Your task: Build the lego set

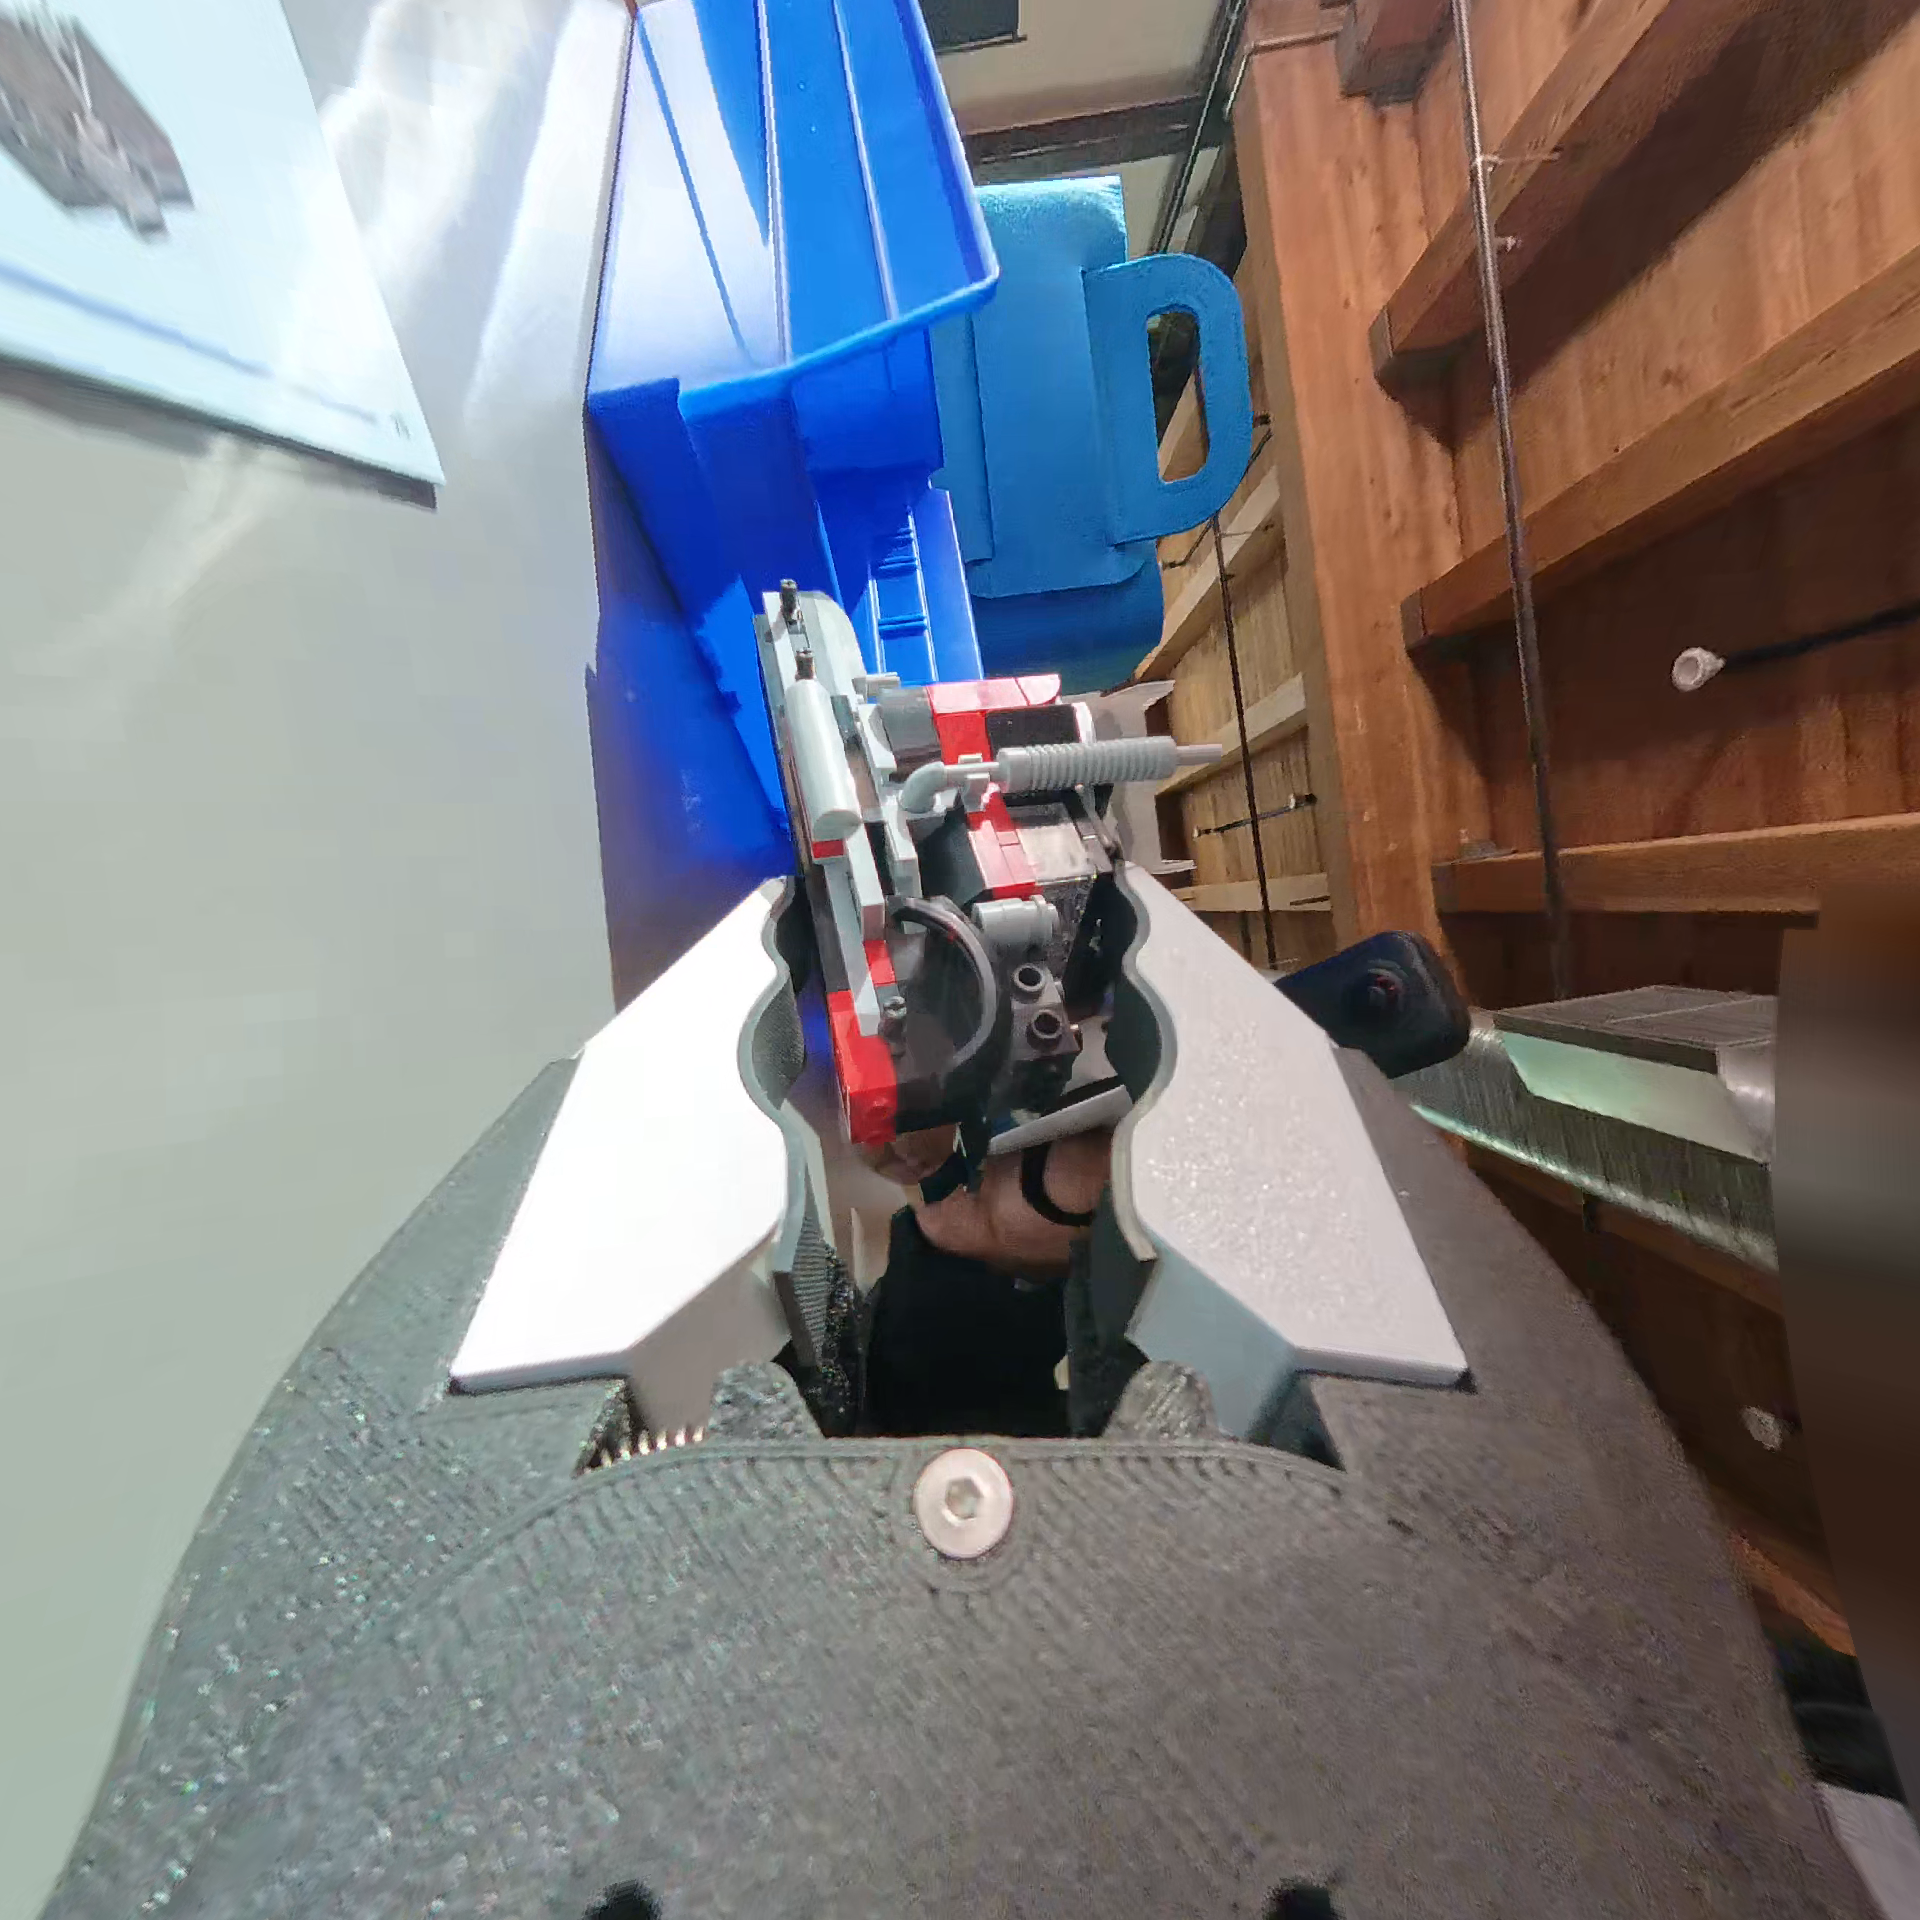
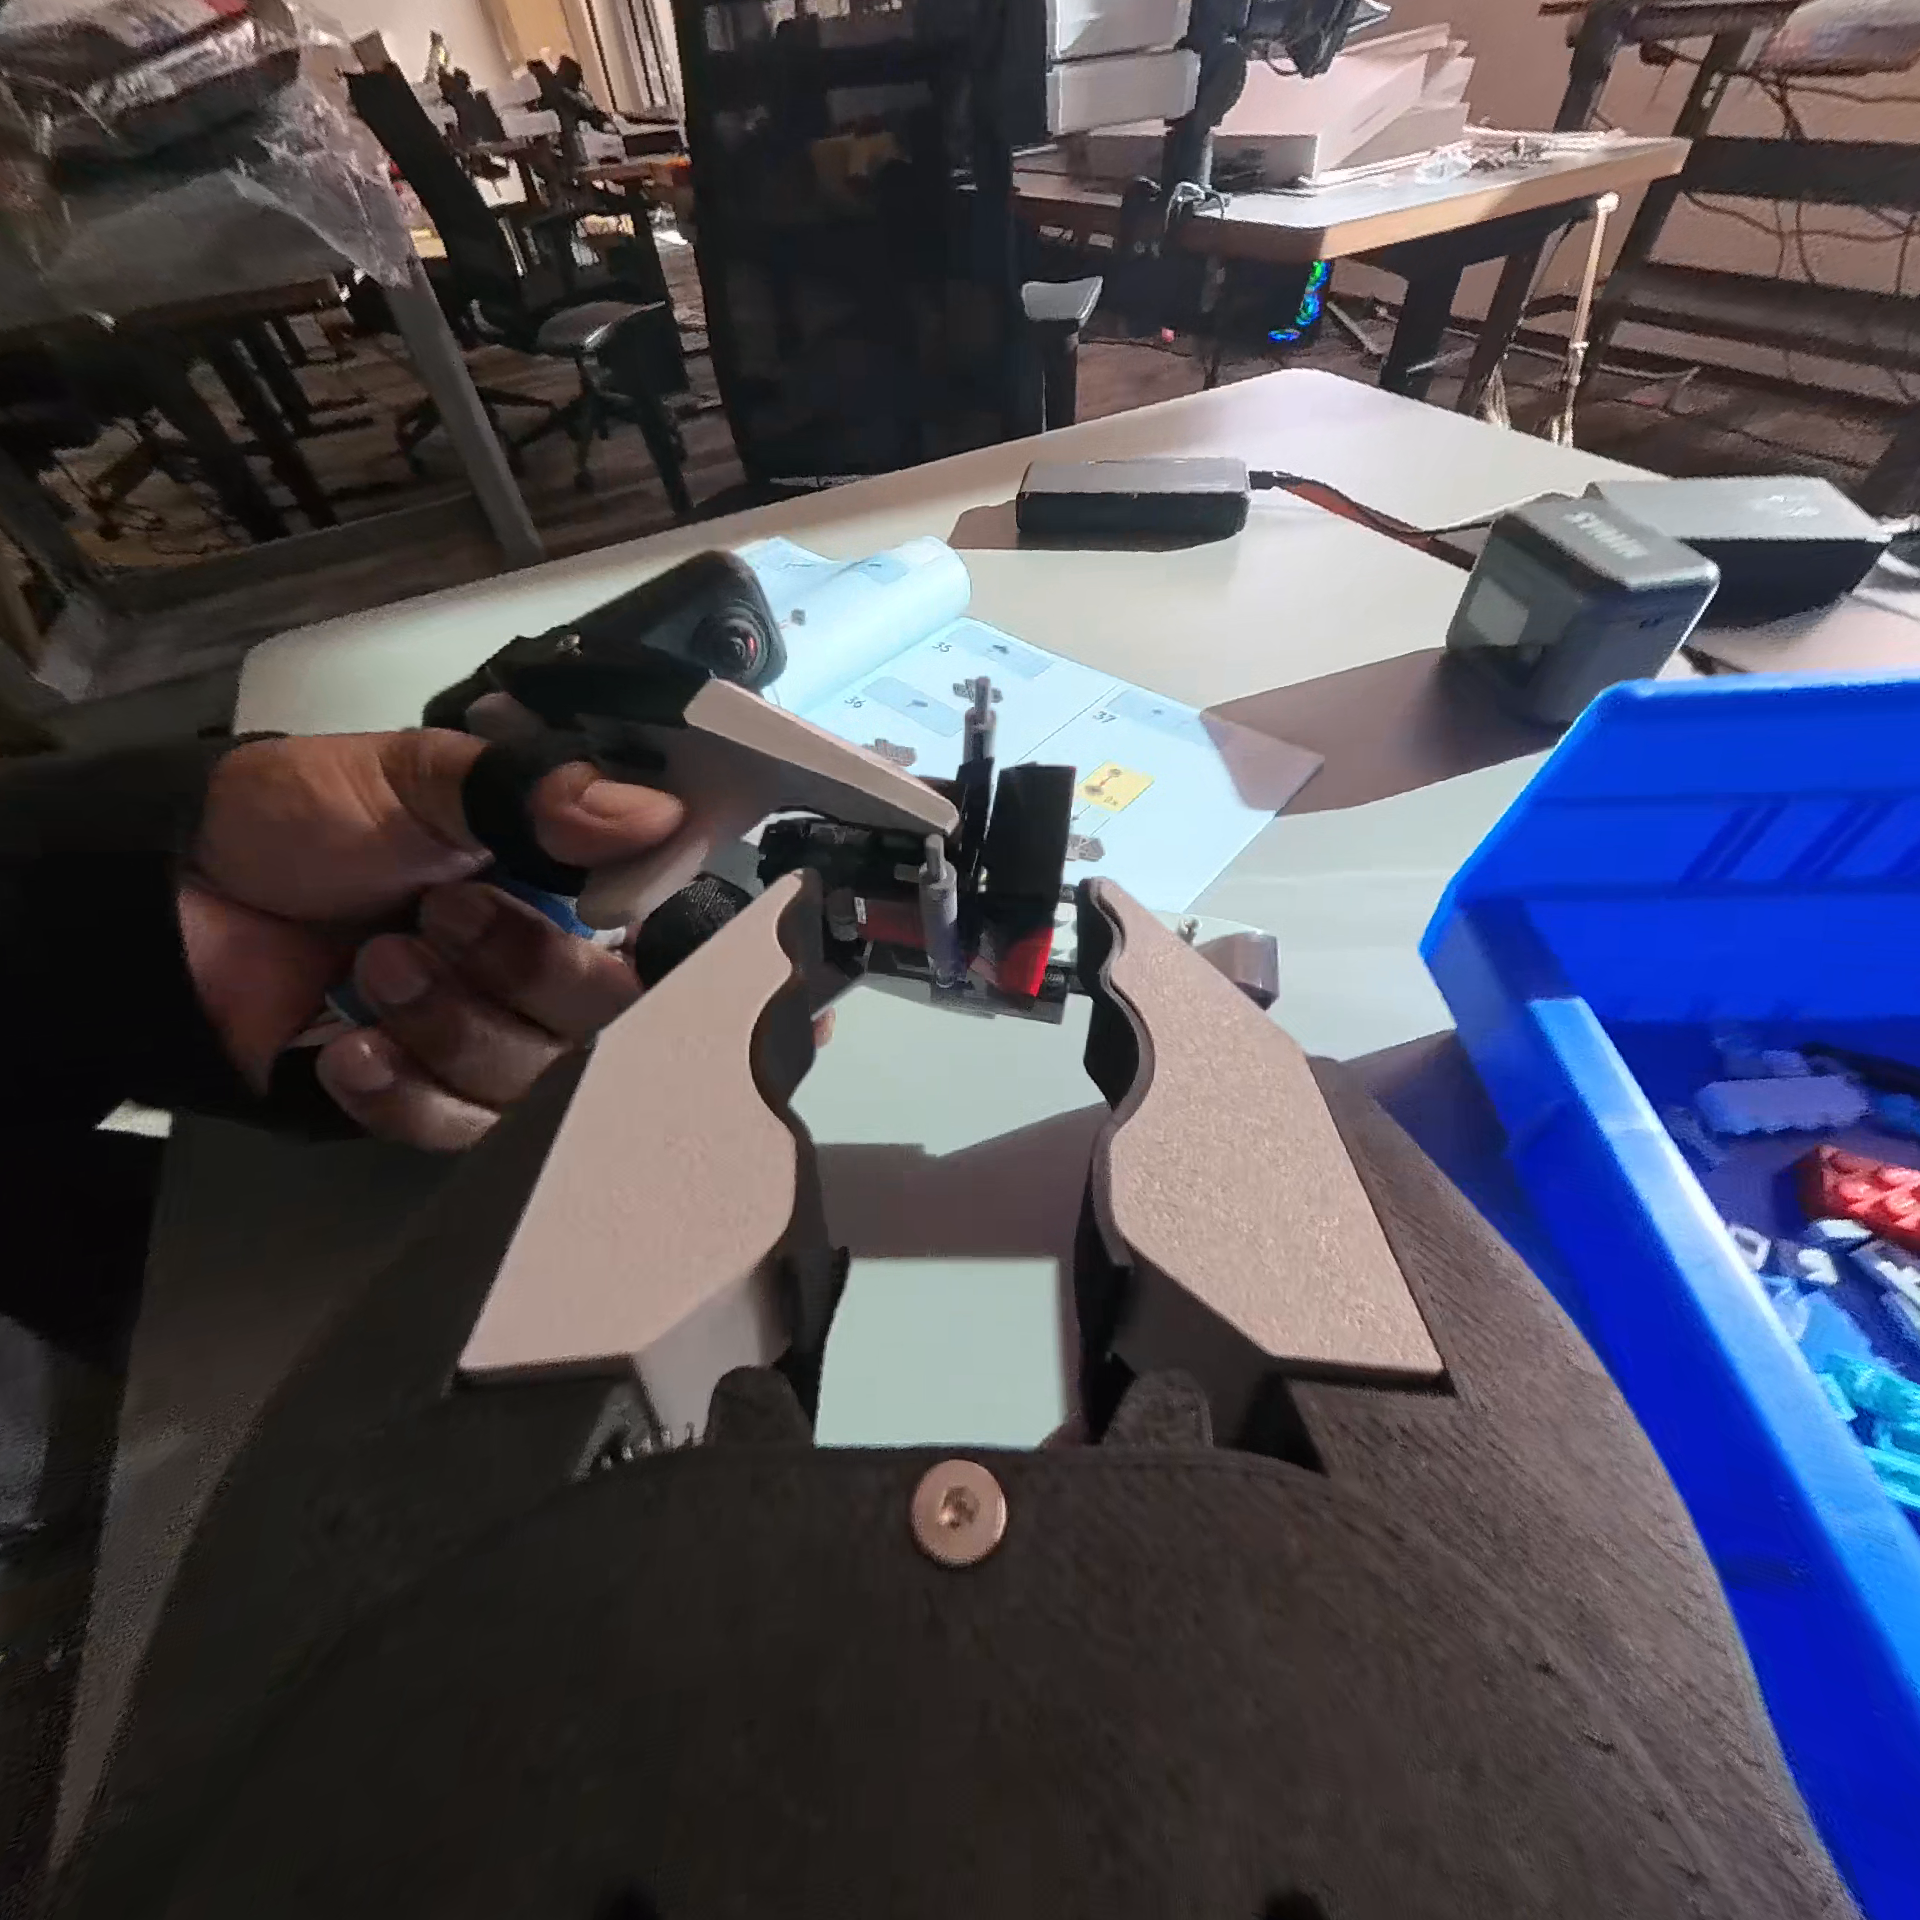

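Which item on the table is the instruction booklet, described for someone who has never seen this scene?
Start at the pale table in the right wrist view, with the blue bin at its right. Left of the bin, behind the lego model, lies the instruction booklet. It is the only flat, light blue paper thing, open, one page curled.

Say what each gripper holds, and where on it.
Left gripper: jaws clamp the lego model at its near end. Right gripper: open, holding nothing.
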Demonstrator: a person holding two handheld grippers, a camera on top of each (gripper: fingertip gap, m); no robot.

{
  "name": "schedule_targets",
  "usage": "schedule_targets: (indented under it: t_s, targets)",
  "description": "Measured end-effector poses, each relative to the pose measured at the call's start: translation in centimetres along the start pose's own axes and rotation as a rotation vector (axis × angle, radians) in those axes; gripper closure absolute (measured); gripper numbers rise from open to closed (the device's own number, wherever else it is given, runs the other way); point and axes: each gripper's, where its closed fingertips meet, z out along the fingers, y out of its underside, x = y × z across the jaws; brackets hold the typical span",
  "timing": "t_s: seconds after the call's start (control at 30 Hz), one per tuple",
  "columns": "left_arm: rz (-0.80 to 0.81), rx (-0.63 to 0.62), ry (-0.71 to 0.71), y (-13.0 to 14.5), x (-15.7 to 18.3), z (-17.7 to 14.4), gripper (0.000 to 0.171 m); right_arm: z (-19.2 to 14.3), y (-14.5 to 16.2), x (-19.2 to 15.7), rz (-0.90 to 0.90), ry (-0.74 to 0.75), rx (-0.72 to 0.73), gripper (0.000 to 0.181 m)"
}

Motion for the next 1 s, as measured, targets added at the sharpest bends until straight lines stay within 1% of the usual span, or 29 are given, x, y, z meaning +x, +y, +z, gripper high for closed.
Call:
schedule_targets:
  t_s: [0.17, 0.3, 0.4, 0.47, 0.5, 0.57, 0.67, 0.77, 0.9, 0.93, 1.0]
  targets:
    - [-0.037, -0.008, 0.015, 1.8, 0.1, 0.4, 0.114, -0.1, 1.3, -0.4, 0.024, 0.029, -0.009, 0.130]
    - [-0.047, -0.050, -0.018, 3.0, -0.8, 0.7, 0.114, 0.0, 2.6, -0.4, -0.008, 0.072, -0.059, 0.132]
    - [-0.009, -0.064, -0.055, 3.2, -1.3, 0.4, 0.113, 0.0, 3.3, -0.5, 0.009, 0.078, -0.081, 0.135]
    - [0.039, -0.080, -0.083, 3.2, -1.4, 0.1, 0.109, 0.1, 3.6, -0.7, 0.020, 0.071, -0.089, 0.135]
    - [0.068, -0.082, -0.094, 3.0, -1.4, -0.2, 0.103, 0.1, 3.8, -0.7, 0.020, 0.076, -0.097, 0.135]
    - [0.133, -0.094, -0.124, 2.7, -1.4, -1.0, 0.095, 0.3, 4.0, -0.5, 0.015, 0.087, -0.113, 0.135]
    - [0.263, -0.093, -0.165, 1.7, -1.2, -2.6, 0.089, 0.5, 4.4, -0.1, 0.006, 0.104, -0.143, 0.135]
    - [0.473, -0.053, -0.234, -0.3, -0.9, -5.2, 0.084, 0.8, 5.1, 0.6, -0.013, 0.138, -0.198, 0.135]
    - [0.775, 0.042, -0.328, -3.5, 0.3, -9.4, 0.078, 1.1, 5.2, 0.9, -0.010, 0.145, -0.210, 0.135]
    - [0.831, 0.058, -0.346, -4.1, 0.5, -10.5, 0.078, 1.1, 5.2, 1.0, -0.004, 0.144, -0.211, 0.135]
    - [0.908, 0.047, -0.372, -4.6, 0.7, -12.4, 0.078, 1.1, 5.3, 1.1, 0.008, 0.144, -0.215, 0.135]
